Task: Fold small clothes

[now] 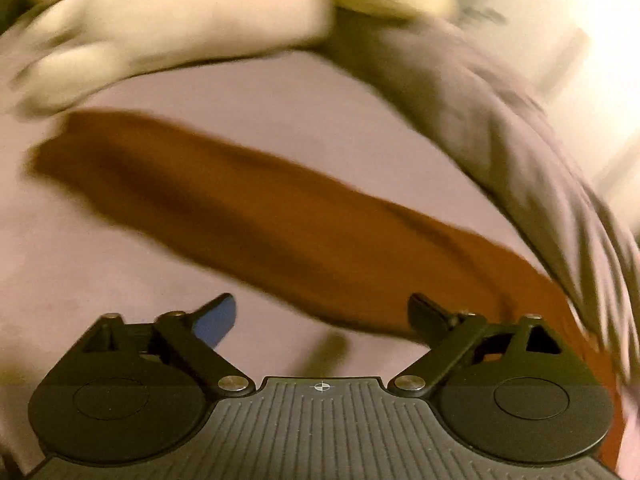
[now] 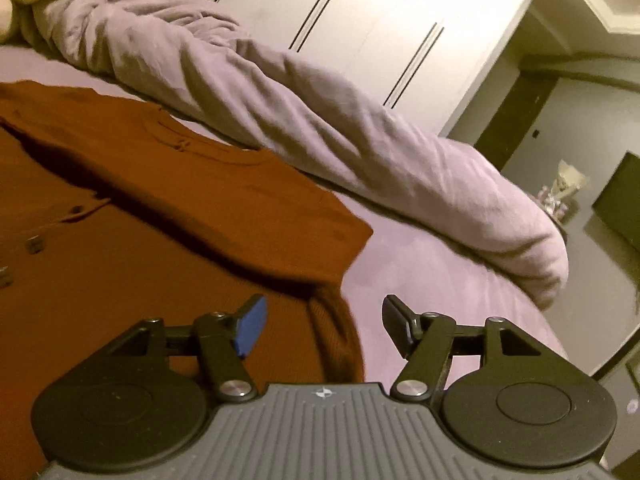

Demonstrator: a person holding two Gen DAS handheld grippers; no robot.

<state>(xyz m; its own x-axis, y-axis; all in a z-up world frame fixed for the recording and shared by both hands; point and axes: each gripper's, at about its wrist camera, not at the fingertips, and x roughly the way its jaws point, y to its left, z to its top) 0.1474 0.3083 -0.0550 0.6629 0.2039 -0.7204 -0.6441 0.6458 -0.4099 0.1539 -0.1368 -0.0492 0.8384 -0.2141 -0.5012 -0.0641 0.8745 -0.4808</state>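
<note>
Lying flat on the purple bed (image 2: 420, 272), the brown sweater (image 2: 168, 200) is waiting. Both the left gripper (image 1: 320, 318) and the right gripper (image 2: 322, 320) are spreading wide, pinching nothing. Grabbing only one layer is risking a messy, crooked fold.

One rust garment (image 2: 168, 208), one rolled duvet (image 2: 360, 152), two pillows (image 1: 172, 36)

The left wrist view is motion-blurred throughout: the rust-brown knitted garment (image 1: 248, 204) shows no detail. In the right wrist view, this garment runs past the left edge, small fasteners there indistinct.
</note>
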